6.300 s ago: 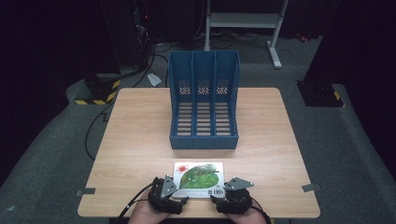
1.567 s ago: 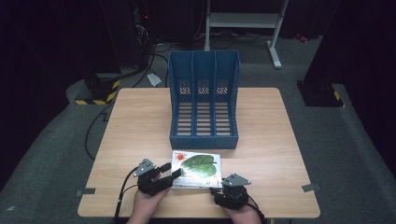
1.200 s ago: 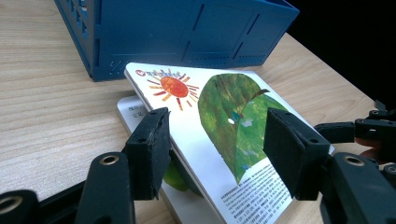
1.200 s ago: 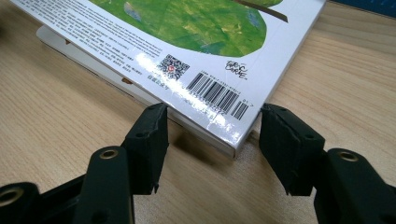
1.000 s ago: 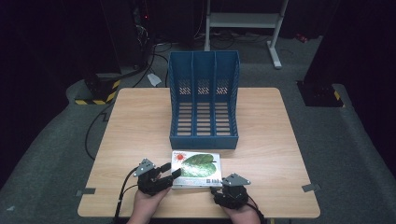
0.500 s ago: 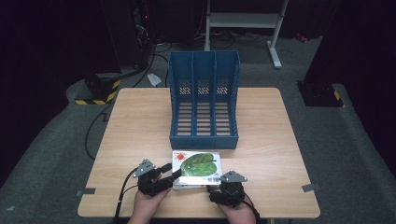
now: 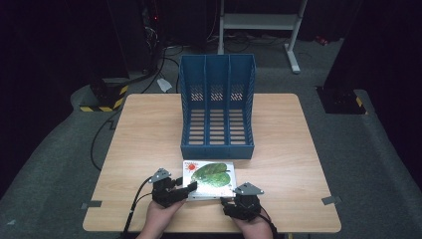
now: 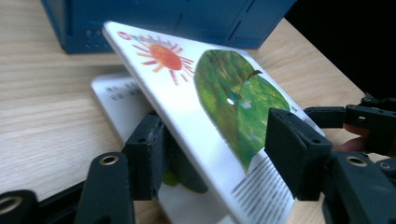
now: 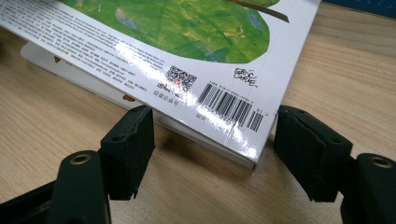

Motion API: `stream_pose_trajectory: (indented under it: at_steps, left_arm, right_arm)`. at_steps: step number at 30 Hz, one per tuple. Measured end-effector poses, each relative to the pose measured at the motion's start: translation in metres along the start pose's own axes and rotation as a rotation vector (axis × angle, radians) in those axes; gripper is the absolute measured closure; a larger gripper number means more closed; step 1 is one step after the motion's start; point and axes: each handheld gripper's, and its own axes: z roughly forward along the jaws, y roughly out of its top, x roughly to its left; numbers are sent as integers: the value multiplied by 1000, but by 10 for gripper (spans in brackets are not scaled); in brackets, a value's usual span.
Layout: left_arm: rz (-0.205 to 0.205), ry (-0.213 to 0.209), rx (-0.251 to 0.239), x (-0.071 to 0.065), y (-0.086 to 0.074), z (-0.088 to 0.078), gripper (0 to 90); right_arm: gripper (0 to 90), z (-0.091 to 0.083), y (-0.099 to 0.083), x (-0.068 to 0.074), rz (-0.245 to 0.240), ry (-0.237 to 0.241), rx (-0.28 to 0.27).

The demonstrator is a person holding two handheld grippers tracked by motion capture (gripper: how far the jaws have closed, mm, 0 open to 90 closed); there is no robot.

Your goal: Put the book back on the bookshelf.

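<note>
Picture book (image 7: 211,178), thin and white with a green leaf and red sun on its cover, is lying near the tabletop's front edge, just before the blue plastic three-slot file rack (image 7: 217,109). We are lifting its cover with our left gripper (image 7: 185,189), pads pinching it. Our right gripper (image 7: 225,202), jaws just closing, is straddling the barcode corner untouched.

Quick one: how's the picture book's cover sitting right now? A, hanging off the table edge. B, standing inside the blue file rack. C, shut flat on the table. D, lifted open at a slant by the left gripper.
D: the left gripper has its jaws either side of the book cover, which is raised at a slant above the pages below.
</note>
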Motion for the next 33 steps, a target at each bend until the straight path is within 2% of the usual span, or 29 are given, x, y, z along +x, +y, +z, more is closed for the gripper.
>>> stream_pose_trajectory:
  at_steps: [4,10,14,18,23,24,26,29,31,33]
  left_arm:
    - [-12,-18,13,2,3,3,475]
    - [12,-39,28,6,5,1,513]
    - [37,-60,31,6,6,-2,545]
    - [59,-63,30,6,5,-3,564]
    - [141,-62,-6,1,3,-6,573]
    - [141,-62,-6,1,3,-6,575]
    - [174,-66,-16,0,4,-9,582]
    - [189,-71,-22,-1,3,-10,592]
    - [194,-73,-23,-2,3,-11,595]
    - [204,-74,-30,-2,2,-11,597]
  right_arm:
    - [298,-1,0,-1,13,13,7]
    - [326,-10,-5,-5,3,63,-9]
    - [348,-19,-5,-6,-13,59,-52]
    - [373,-23,-2,-10,-23,50,-91]
    - [402,-23,5,-18,-72,65,-122]
    - [402,-23,8,-19,-82,65,-119]
    - [397,-21,12,-22,-99,62,-107]
    - [391,-19,20,-27,-52,78,-87]
    - [376,-17,25,-30,-46,71,-90]
    - [373,-13,27,-35,0,88,-80]
